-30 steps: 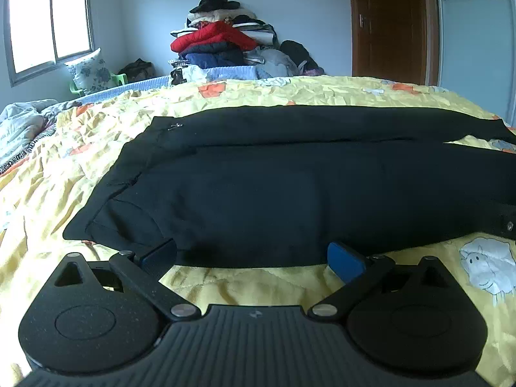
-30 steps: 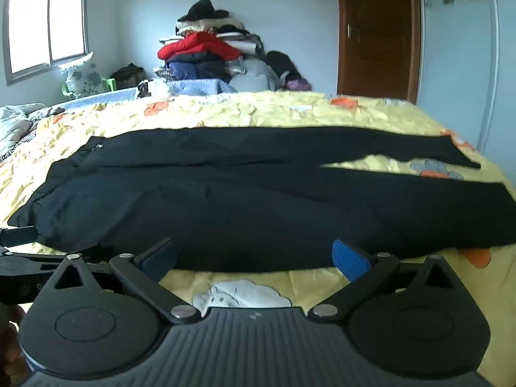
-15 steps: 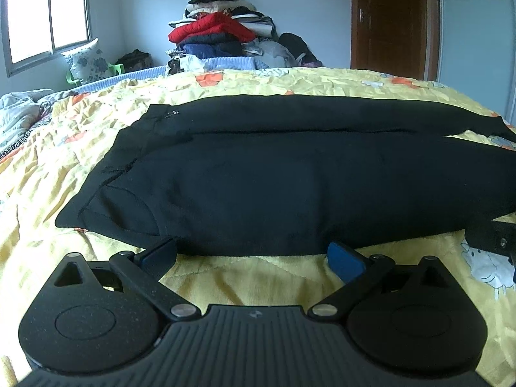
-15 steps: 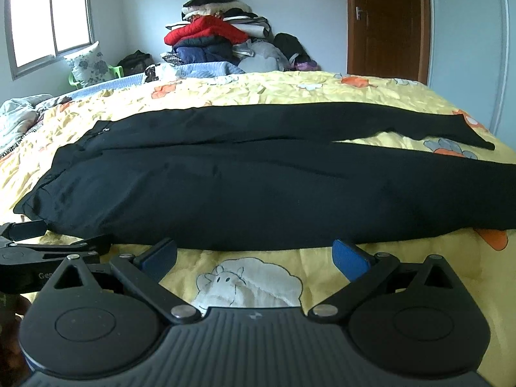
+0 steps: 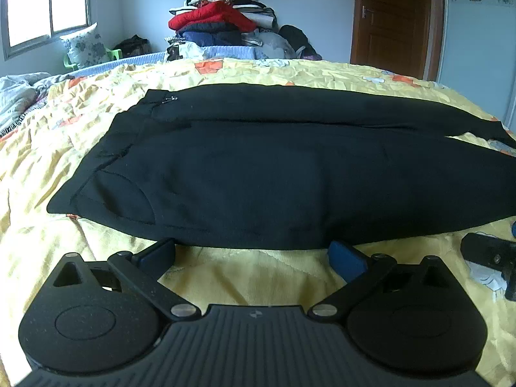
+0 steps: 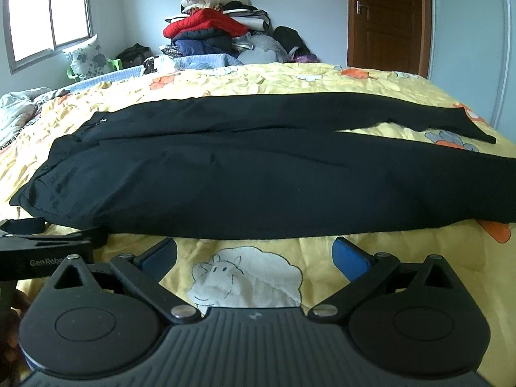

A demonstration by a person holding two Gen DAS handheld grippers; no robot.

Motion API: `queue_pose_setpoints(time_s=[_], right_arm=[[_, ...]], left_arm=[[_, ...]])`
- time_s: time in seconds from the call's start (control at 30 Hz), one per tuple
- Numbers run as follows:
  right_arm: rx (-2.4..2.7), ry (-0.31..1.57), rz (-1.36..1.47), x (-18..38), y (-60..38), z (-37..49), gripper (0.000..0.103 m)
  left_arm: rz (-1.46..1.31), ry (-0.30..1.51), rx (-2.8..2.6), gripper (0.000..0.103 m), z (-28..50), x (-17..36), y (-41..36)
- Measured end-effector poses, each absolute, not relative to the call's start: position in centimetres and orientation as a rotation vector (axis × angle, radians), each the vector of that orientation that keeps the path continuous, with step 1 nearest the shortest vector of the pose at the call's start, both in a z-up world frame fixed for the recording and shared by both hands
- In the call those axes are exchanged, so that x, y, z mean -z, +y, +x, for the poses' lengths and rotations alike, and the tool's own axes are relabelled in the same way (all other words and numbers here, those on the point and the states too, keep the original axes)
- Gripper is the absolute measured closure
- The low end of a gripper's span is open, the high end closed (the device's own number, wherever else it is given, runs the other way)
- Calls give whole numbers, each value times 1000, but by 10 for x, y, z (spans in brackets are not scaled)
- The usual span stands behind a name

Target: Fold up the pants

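Black pants [image 5: 258, 174] lie flat across the yellow bedspread [image 5: 251, 277], waistband to the left and both legs running right, one leg behind the other. They also show in the right wrist view [image 6: 258, 180]. My left gripper [image 5: 253, 254] is open and empty, its blue-padded fingers just short of the pants' near edge. My right gripper [image 6: 254, 254] is open and empty, a little back from the near edge over a sheep print [image 6: 245, 274]. Each gripper shows at the edge of the other's view.
A pile of folded clothes [image 5: 222, 22] stands beyond the bed's far side. A window [image 6: 48, 16] and a pillow [image 6: 87, 56] are at the left, a wooden door [image 6: 387, 19] at the right. A rumpled blanket [image 5: 19, 96] lies at the left edge.
Both grippers have risen and drawn slightly back from the pants' near edge. The pants have not moved. Both stay open.
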State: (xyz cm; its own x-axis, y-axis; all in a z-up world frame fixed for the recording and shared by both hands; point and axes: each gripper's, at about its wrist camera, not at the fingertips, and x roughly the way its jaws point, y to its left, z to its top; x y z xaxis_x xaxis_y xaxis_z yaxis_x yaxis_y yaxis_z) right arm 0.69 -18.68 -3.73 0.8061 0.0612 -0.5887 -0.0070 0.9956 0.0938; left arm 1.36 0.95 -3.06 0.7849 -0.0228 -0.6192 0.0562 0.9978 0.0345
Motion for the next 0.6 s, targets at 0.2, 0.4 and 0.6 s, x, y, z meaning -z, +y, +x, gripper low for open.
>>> queue_pose_setpoints(time_s=[0.2, 0.4, 0.6], right_arm=[[-40, 652, 101, 38, -184, -1, 0], [-37, 665, 114, 34, -177, -11, 0], [-38, 663, 99, 33, -173, -14, 0]], left_arm=[[34, 672, 48, 0, 14, 32, 12], [32, 672, 49, 0, 13, 35, 13], [31, 672, 50, 0, 12, 35, 13]])
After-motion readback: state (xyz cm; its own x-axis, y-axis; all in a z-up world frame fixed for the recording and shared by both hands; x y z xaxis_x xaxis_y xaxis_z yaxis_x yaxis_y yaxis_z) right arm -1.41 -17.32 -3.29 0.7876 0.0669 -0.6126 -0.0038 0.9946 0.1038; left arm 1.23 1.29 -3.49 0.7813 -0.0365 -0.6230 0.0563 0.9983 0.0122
